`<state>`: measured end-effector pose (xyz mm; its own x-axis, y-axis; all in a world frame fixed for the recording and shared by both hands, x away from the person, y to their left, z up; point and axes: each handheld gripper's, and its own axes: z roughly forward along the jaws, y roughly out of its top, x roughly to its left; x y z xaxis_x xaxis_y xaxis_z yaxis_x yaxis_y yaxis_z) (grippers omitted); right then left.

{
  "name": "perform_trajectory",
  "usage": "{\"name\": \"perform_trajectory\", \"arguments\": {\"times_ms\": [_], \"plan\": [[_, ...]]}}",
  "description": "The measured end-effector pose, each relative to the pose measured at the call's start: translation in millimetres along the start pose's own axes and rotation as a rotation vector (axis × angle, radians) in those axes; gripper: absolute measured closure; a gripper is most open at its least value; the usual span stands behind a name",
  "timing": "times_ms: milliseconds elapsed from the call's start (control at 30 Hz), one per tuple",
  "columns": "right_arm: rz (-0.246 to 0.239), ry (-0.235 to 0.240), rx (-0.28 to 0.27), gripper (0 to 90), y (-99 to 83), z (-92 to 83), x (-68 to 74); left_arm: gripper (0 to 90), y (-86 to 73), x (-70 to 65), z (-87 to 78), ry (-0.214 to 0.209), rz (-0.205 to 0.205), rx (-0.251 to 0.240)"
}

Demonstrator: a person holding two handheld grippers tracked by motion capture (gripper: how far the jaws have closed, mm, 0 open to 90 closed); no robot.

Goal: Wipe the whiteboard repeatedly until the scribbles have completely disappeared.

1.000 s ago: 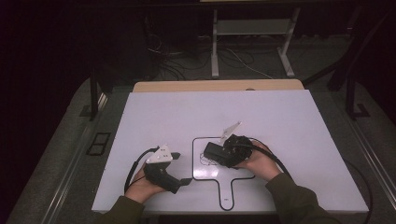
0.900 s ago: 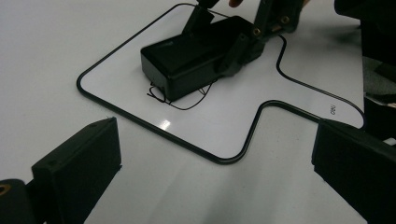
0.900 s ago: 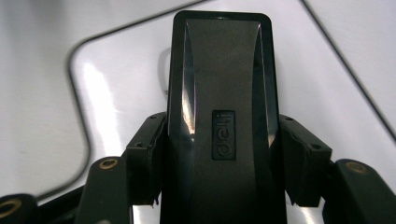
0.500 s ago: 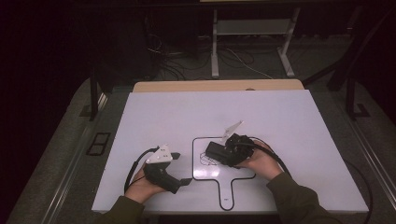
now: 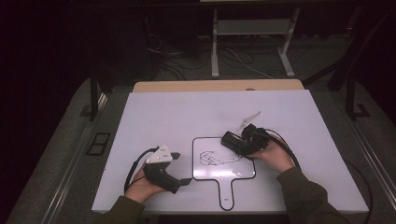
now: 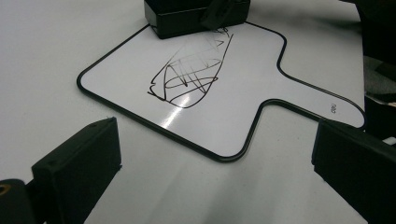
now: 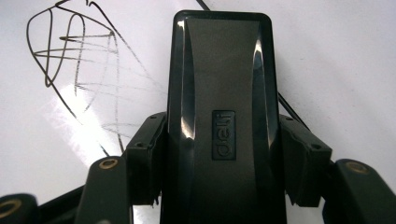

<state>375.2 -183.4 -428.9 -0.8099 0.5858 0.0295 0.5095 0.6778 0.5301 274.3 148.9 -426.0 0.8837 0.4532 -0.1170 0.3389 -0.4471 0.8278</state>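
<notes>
A small whiteboard (image 5: 233,170) with a black rim and a handle lies flat on the white table, its handle towards the front edge. A dark scribble (image 5: 212,157) covers its middle, and the strokes on its right side look faint. My right gripper (image 5: 236,141) is shut on a black eraser (image 5: 232,140) at the board's far right corner. In the right gripper view the eraser (image 7: 222,107) sits lengthwise between both jaws, flat on the board beside the scribble (image 7: 74,60). My left gripper (image 5: 181,168) rests open just left of the board (image 6: 261,74), with nothing between its fingers (image 6: 79,163).
The white table (image 5: 163,116) has bare room behind and to both sides of the board. A wooden strip (image 5: 215,86) runs along its far edge. Beyond it are floor cables and a metal stand (image 5: 252,28). Black cables trail from both grippers.
My right gripper has slid the eraser to the right and a little farther back across the board. The left gripper has stayed put.
</notes>
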Motion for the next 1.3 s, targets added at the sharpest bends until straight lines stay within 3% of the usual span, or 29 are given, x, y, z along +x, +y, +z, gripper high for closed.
{"name": "perform_trajectory", "arguments": {"times_ms": [300, 600, 767, 967, 1067, 1133, 1233, 1300], "plan": [[-0.039, 0.006, 0.007, 38.7, 3.8, 2.4, 10.8, 0.4, 0.1, -0.2, 0.4, 0.000, 0.000, 0.001], [-0.154, 0.096, 0.006, 38.7, 16.8, 11.5, 54.8, 0.4, 0.2, -0.3, 0.0, -0.001, 0.003, 0.002], [-0.183, 0.112, 0.010, 38.7, 20.3, 13.5, 66.6, 0.4, 0.3, -0.4, -0.4, 0.000, 0.003, 0.003], [-0.134, 0.088, 0.012, 38.7, 17.4, 11.1, 47.7, 0.4, 0.2, -0.4, -0.6, 0.000, 0.002, 0.001], [-0.081, 0.047, 0.010, 38.7, 10.2, 6.5, 26.4, 0.4, 0.2, -0.2, -0.4, -0.001, 0.002, 0.001], [-0.070, 0.035, 0.010, 38.7, 8.2, 5.2, 21.2, 0.4, 0.2, -0.1, -0.5, 0.000, 0.003, 0.002], [-0.008, 0.012, 0.010, 38.7, 0.8, 0.0, 5.2, 0.4, 0.2, -0.4, -0.3, 0.000, 0.002, 0.002], [0.012, 0.009, 0.004, 38.7, -0.5, -0.8, 2.8, 0.4, 0.2, -0.3, -0.2, 0.000, 0.002, 0.002]]}}
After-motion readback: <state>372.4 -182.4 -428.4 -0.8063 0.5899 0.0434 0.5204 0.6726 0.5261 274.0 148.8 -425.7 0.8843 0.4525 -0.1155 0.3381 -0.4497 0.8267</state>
